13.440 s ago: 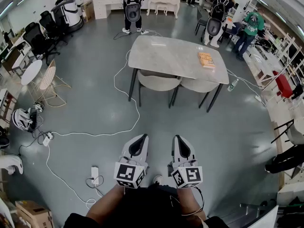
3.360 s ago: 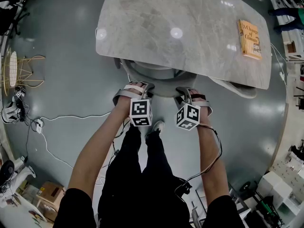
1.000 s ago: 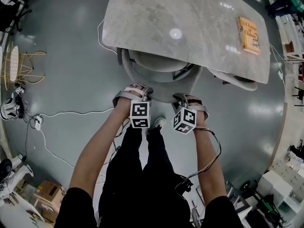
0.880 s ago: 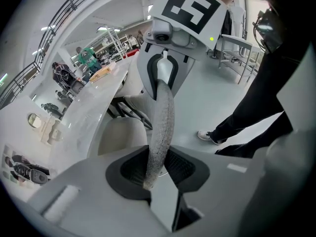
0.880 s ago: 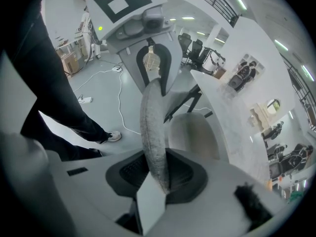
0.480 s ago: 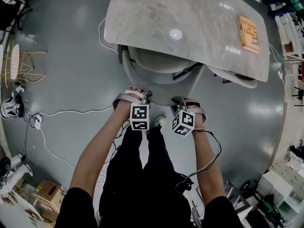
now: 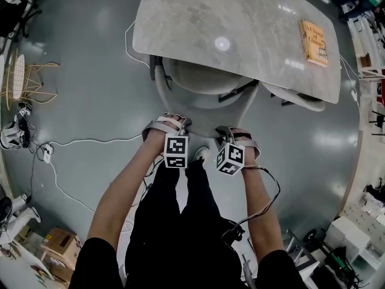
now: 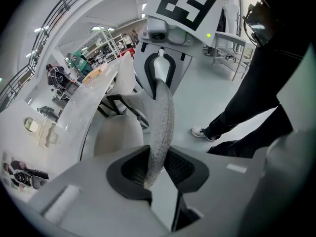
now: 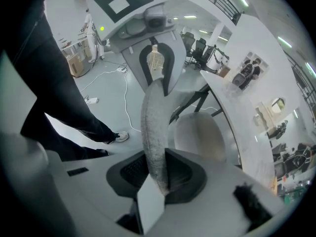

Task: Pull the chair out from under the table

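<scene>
The chair point(image 7: 207, 104) stands at the near edge of the worktop point(image 7: 228, 23), its seat half out and the far part hidden under the slab. Its legs barely show, only dark struts under the worktop's near edge. The left gripper point(image 8: 156, 168) pinches the chair's curved back rim, the speckled grey edge running up between its dark pads. The right gripper point(image 9: 159, 176) pinches the same rim further toward the worktop's right end. Its jaws have just been closing, and the rim sits between them. From the head view both sets of jaws are covered by the hands and the marker cubes point(image 7: 176, 152), so the grip reads only from the gripper views. A second chair point(image 7: 298, 101) is almost wholly tucked under the worktop's right part, just a sliver of its back visible. A book point(image 7: 314, 42) lies on the worktop near its right end, its title too small to read. A white cable point(image 7: 90, 142) trails over the floor left of the worktop.
</scene>
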The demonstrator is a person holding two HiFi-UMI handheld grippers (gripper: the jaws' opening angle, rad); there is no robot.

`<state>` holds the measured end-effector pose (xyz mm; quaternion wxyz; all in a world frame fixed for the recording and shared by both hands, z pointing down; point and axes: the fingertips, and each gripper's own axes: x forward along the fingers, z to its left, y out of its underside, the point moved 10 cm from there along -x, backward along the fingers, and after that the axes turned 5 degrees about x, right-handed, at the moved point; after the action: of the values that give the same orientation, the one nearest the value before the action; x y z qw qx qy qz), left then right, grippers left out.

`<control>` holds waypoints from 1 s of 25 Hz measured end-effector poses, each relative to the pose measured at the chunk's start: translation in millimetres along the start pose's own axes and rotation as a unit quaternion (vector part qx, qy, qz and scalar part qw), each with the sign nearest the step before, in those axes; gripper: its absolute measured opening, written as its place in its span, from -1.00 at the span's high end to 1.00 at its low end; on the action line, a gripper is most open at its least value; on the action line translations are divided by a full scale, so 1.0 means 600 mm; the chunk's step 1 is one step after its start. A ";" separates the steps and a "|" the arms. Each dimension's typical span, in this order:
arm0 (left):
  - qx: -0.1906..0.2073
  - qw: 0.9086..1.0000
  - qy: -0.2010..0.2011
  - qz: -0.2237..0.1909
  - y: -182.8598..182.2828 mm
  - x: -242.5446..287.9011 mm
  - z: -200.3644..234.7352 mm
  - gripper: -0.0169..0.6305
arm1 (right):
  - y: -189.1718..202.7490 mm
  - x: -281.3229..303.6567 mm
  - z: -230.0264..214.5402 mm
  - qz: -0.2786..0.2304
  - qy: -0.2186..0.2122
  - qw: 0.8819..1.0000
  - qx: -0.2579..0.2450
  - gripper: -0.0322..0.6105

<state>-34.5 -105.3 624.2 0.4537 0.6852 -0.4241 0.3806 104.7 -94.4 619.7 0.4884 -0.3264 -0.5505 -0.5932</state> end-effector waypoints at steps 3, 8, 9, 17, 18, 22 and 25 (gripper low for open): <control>-0.002 1.000 0.002 -0.003 0.002 -0.006 0.003 0.66 | -0.003 -0.005 -0.004 -0.003 -0.001 1.000 0.001 0.63; -0.009 1.000 0.009 -0.011 0.001 -0.012 0.009 0.66 | -0.004 -0.013 -0.012 -0.006 -0.008 1.000 -0.003 0.63; -0.010 1.000 0.009 -0.011 0.001 -0.012 0.009 0.66 | -0.004 -0.013 -0.012 -0.004 -0.009 1.000 -0.004 0.63; -0.003 1.000 0.010 -0.005 0.002 -0.017 0.010 0.65 | -0.011 -0.017 -0.007 0.001 -0.020 1.000 -0.001 0.64; -0.001 1.000 0.012 -0.004 0.002 -0.018 0.009 0.65 | -0.011 -0.018 -0.005 0.002 -0.022 1.000 0.000 0.64; 0.006 1.000 0.019 -0.002 0.001 -0.018 0.004 0.65 | -0.013 -0.019 0.000 0.004 -0.027 1.000 0.002 0.64; 0.010 1.000 0.025 -0.001 0.001 -0.020 -0.004 0.66 | -0.015 -0.018 0.008 0.006 -0.033 0.999 -0.001 0.65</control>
<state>-39.8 -100.6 614.1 0.4580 0.6799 -0.4082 0.4016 98.7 -87.9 607.7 0.4733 -0.3500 -0.5636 -0.5795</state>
